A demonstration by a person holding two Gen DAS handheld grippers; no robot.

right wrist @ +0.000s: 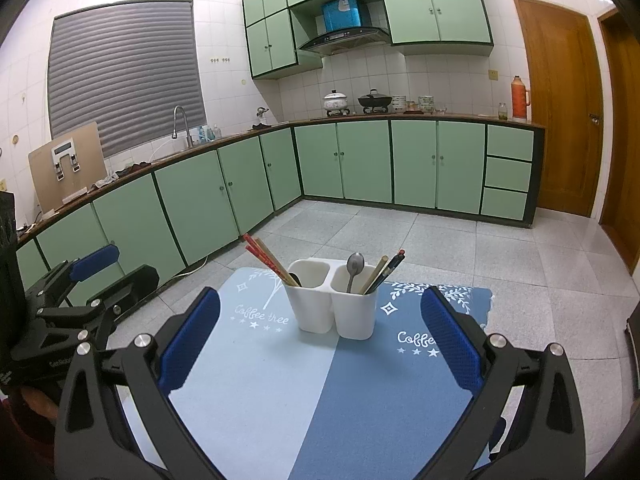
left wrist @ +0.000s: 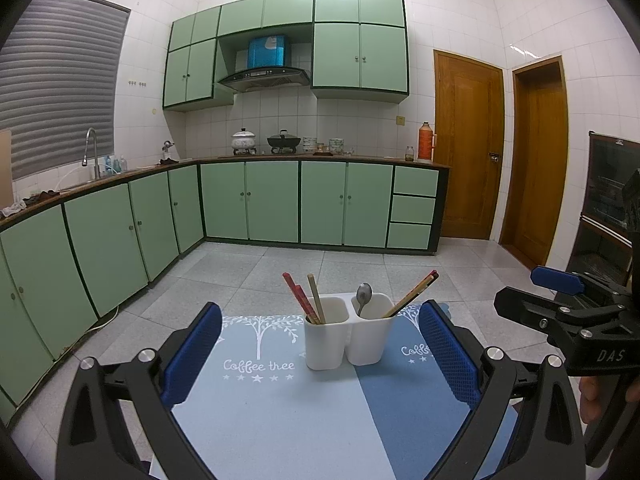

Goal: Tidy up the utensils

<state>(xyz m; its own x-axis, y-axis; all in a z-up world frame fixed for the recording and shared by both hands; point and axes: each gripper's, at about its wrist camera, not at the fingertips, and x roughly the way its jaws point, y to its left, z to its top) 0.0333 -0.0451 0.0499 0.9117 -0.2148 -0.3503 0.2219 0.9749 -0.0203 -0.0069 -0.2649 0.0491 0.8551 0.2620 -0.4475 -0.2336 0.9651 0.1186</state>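
White plastic holder [left wrist: 346, 334], two compartments joined side by side, stands upright on a blue two-tone mat [left wrist: 280, 412] covering the worktop. All visible utensils stand in it, handles or tips up, leaning on the rims; none lies loose on the mat in either view.

Count, left compartment: red chopsticks [left wrist: 295, 296], apparently a pair, plus one pale wooden stick [left wrist: 316, 298]; the right wrist view also shows a dark rounded shape low inside [right wrist: 295, 279], possibly a spoon bowl, cannot confirm. Right compartment: one metal spoon [left wrist: 363, 296], bowl upward, and a bundle of dark and pale chopsticks [left wrist: 412, 294] leaning right; exact number not resolvable.

Left claw [left wrist: 320, 356]: blue pads spread wide, nothing between them, held back from the holder and aimed at it. Right claw [right wrist: 320, 344]: likewise spread and empty, also facing the holder from the near side.

Judgement: scene fits either sorted utensils after placement, or mixed contents awaiting re-sorting, since chopsticks occupy both compartments. Pictures do not settle which.
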